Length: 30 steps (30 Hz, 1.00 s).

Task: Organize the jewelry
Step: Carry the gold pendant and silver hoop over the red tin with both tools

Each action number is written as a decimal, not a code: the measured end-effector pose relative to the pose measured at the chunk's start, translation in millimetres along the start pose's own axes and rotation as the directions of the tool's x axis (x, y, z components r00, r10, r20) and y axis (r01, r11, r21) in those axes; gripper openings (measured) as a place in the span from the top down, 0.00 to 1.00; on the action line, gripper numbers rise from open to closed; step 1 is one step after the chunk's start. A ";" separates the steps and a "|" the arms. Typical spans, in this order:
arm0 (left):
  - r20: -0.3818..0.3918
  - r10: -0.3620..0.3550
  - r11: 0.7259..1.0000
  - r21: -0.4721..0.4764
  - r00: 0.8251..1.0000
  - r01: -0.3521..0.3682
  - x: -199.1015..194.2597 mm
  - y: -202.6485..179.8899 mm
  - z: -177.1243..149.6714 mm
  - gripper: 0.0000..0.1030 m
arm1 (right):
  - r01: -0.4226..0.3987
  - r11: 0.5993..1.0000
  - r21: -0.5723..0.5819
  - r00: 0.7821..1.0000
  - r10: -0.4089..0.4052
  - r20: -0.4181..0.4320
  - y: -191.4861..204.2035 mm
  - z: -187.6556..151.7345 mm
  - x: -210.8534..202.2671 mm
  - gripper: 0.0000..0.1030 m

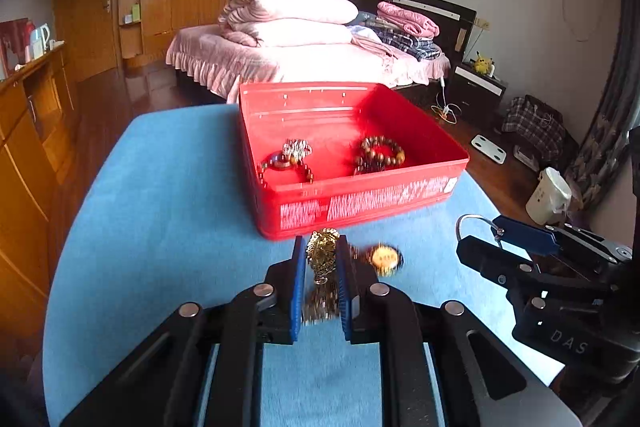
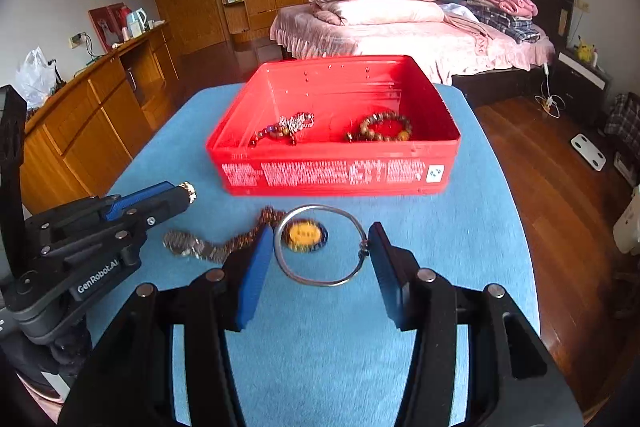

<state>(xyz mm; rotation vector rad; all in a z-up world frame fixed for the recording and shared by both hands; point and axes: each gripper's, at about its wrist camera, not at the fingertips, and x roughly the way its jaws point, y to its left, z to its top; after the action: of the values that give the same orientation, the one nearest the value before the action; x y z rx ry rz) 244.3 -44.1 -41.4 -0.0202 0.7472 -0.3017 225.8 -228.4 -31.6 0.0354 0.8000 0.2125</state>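
Note:
A red tin box (image 1: pixel 352 205) (image 2: pixel 340 173) stands on the blue table and holds a bead bracelet (image 1: pixel 379 154) (image 2: pixel 380 127) and a bead-and-silver piece (image 1: pixel 289 159) (image 2: pixel 286 127). My left gripper (image 1: pixel 321 255) (image 2: pixel 188 191) is shut on a gold chain (image 1: pixel 322 251) just in front of the box. My right gripper (image 2: pixel 318 253) (image 1: pixel 486 227) is shut on a thin silver bangle (image 2: pixel 320 247) (image 1: pixel 466 223), held across its width. A yellow oval pendant (image 2: pixel 305 235) (image 1: pixel 385 259), a brown bead strand (image 2: pixel 256 231) and a silver watch band (image 2: pixel 188 247) lie on the table.
The blue tabletop (image 1: pixel 160 207) (image 2: pixel 480 207) ends at a curved edge with wooden floor beyond. A wooden sideboard (image 2: pixel 92 115) runs along the left. A bed with pink bedding (image 1: pixel 304 55) stands behind the table.

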 end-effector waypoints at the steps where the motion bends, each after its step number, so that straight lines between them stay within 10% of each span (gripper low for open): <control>1: 0.005 0.002 1.000 0.002 1.000 -0.002 1.1 -0.2 5.3 0.86 | -0.001 1.000 -0.001 1.000 0.001 0.006 -0.7 7.1 0.3 0.54; 18: -0.035 0.041 0.998 -0.045 0.999 -0.043 91.0 9.6 102.9 0.86 | 0.051 0.999 0.016 0.998 -0.050 -0.026 -30.4 108.4 69.7 0.54; 30: -0.123 0.076 0.995 -0.058 0.990 -0.083 144.3 18.1 108.3 0.84 | 0.069 0.997 0.038 0.993 -0.065 -0.099 -47.1 116.0 118.6 0.53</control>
<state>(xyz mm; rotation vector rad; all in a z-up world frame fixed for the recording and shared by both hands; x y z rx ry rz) 421.7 -76.4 -60.2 -0.0318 0.8751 -0.2045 397.3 -244.8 -40.0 0.0373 0.9018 0.1353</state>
